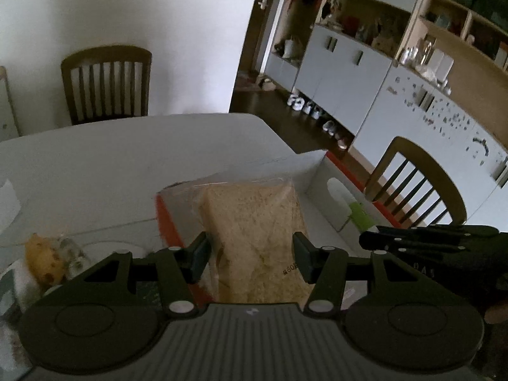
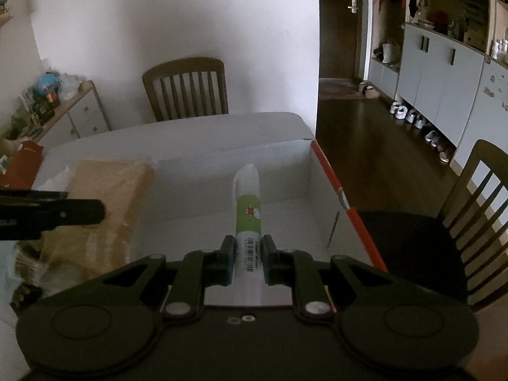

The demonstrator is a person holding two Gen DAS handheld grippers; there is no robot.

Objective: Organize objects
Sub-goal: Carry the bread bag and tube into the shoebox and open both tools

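Clamped on the white barcode end of a green-and-white tube (image 2: 249, 209): right gripper (image 2: 247, 262), both pads (image 2: 229, 262) pressed against the tube's sides, cap end pointing forward and away. Held over the white floor of an open box (image 2: 317, 190) with an orange-red rim, roughly midway between its side walls.

Spread wide, 2 pads (image 1: 200, 258) apart on either side of a bagged loaf of sliced bread (image 1: 257, 238): left gripper (image 1: 250, 258). Not possible to tell whether either pad touches the clear bag. Loaf lying in the left part of the same box, against the orange-red left wall, tube just to its right in the left wrist view.

Seen from the right wrist camera, left gripper reaching in from the left edge over the bread; from the left wrist camera, right gripper's dark body at the right edge.

Box resting on a white table (image 1: 95, 165). Left of the box, a yellow speckled item (image 1: 44, 258) beside some clear wrapping. Beyond the table, 1 wooden chair (image 2: 187, 90) against the wall, another (image 2: 476, 219) at the right side. Farther right, pale cabinets (image 2: 444, 79) with shoes lined along the floor.
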